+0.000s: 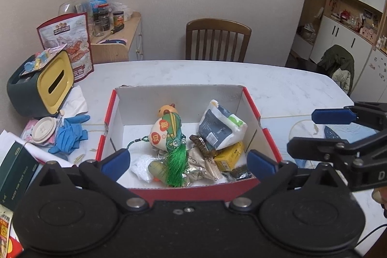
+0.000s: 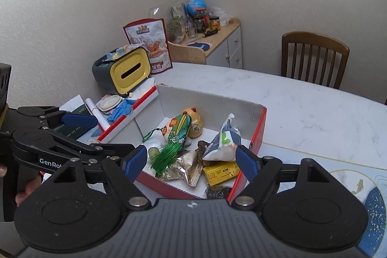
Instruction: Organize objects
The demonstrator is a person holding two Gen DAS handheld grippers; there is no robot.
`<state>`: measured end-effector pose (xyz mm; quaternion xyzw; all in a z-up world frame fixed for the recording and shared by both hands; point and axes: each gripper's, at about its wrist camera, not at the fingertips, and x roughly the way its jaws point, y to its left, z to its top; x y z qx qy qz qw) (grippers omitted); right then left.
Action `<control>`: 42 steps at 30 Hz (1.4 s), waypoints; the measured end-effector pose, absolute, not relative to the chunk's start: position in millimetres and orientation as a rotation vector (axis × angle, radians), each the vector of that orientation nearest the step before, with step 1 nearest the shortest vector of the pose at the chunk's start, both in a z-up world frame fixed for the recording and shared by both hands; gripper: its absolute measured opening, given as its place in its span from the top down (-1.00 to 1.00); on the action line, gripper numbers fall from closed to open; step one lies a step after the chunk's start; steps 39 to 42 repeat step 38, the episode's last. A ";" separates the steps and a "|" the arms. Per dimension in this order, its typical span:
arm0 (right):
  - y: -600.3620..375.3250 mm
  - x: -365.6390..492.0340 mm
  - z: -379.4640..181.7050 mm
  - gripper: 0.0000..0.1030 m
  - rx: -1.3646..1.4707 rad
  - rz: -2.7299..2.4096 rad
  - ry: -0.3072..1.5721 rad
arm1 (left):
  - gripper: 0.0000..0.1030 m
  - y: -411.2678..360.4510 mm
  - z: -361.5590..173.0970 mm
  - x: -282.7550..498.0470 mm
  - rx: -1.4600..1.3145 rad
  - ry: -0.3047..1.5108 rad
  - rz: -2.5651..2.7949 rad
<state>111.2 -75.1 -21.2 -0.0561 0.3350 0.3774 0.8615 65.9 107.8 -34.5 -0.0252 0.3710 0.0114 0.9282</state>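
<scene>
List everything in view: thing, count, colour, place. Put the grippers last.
cardboard box: one, red outside, white inside, open on the table
tassel charm: one, green, in the box
round figurine: one, yellow, at the box's far wall
snack pouch: one, grey and white, in the box's right side
small carton: one, yellow, under the pouch
foil packets: two, silver, near the box's front
tissue holder: one, yellow and dark green, left of the box
rubber gloves: blue, count unclear, left of the box
chair: one, brown, behind the table
table: one, white marble
left gripper: open, empty, over the box
right gripper: open, empty, over the box
</scene>
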 end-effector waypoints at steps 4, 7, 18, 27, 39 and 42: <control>-76.5 103.5 -21.1 -0.67 -0.124 0.805 0.682 | -0.99 107.6 -34.5 59.5 -0.074 0.750 0.034; -78.3 98.2 -22.5 -0.69 -0.119 0.813 0.671 | -0.99 104.4 -33.0 53.6 -0.069 0.739 0.041; -87.0 82.8 -27.2 -0.79 -0.117 0.812 0.628 | -0.99 96.2 -36.6 41.9 -0.075 0.737 0.055; -97.8 84.1 -34.0 -0.79 -0.100 0.795 0.651 | -0.99 86.5 -41.7 42.0 -0.056 0.738 0.083; -115.8 90.4 -39.9 -0.79 -0.099 0.767 0.660 | -0.99 80.6 -45.3 50.4 -0.063 0.745 0.085; -115.8 90.4 -39.9 -0.79 -0.099 0.767 0.660 | -0.99 80.6 -45.3 50.4 -0.063 0.745 0.085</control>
